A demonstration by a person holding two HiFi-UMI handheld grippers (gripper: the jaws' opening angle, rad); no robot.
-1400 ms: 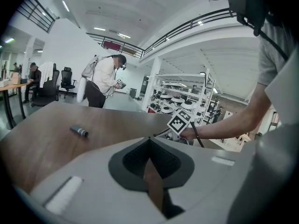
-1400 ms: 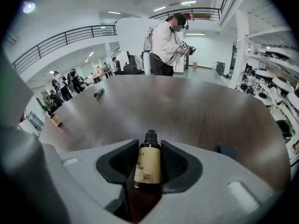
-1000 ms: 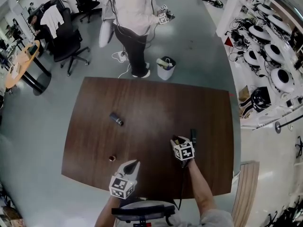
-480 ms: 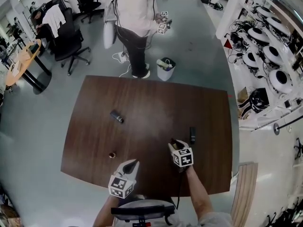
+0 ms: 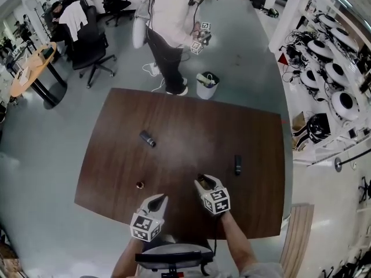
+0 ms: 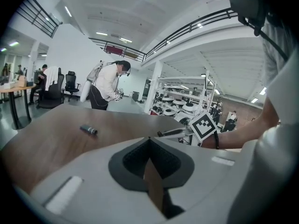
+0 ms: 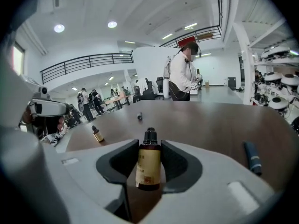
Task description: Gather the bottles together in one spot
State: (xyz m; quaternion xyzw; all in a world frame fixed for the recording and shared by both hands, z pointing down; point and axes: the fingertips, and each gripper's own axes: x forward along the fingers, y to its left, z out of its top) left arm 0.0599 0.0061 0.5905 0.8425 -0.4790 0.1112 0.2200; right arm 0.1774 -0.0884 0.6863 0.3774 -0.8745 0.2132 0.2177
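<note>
**Head view:** Three bottles sat apart on the table (image 5: 255, 132): a capped bottle (image 5: 147, 138) at 10 o'clock, a small bottle (image 5: 139, 185) at 8 and a dark bottle (image 5: 237, 164) at 3. Your right gripper (image 5: 201, 181) hung near 6, probably heading for a shared spot.

**Left gripper view:** Your left gripper (image 6: 149, 139) had its jaws closed on nothing, idle.

**Right gripper view:** The jaws clamped an amber bottle (image 7: 148, 160) upright by its body, likely so it wouldn't tip.
</note>
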